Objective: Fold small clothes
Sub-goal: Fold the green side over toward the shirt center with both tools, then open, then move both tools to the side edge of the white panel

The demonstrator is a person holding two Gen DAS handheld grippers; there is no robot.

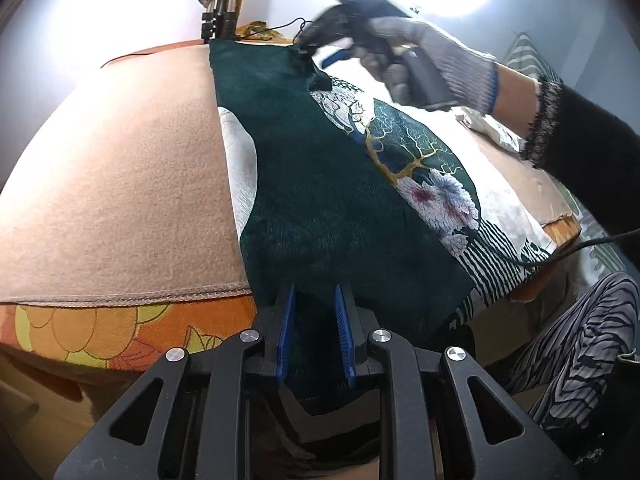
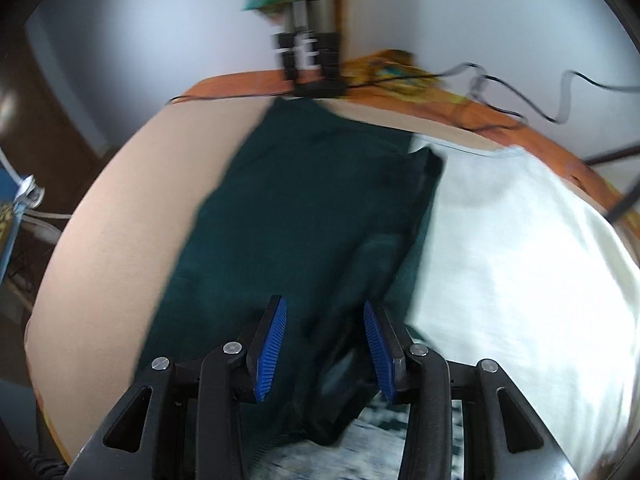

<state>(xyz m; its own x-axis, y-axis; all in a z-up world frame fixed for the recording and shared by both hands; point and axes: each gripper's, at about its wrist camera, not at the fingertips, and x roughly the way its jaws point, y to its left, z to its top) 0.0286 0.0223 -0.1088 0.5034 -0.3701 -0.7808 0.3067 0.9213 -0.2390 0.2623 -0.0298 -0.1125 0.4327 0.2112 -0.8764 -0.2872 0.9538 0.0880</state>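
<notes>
Counting: one dark green garment (image 1: 320, 200), two tools
Garment axis: long, running away across the worktop (image 1: 120, 180)
Left tool (image 1: 316, 300): pinching the garment's near edge
Right tool (image 2: 325, 316): spread above the garment

My fingers (image 1: 285, 320) are black with ribbed blue pads and silver screws; my right hand (image 1: 432, 64) wears a grey knit glove, blue-cuffed, under a black fuzzy sleeve (image 1: 580, 152).

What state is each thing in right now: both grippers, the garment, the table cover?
Left gripper: jaws narrowly apart around the near hem; grip unclear.
Right gripper: open, dark fabric between the fingers.
Dark green printed garment: partly folded, green side over the print.
Tan felt cover: flat on the table.
</notes>
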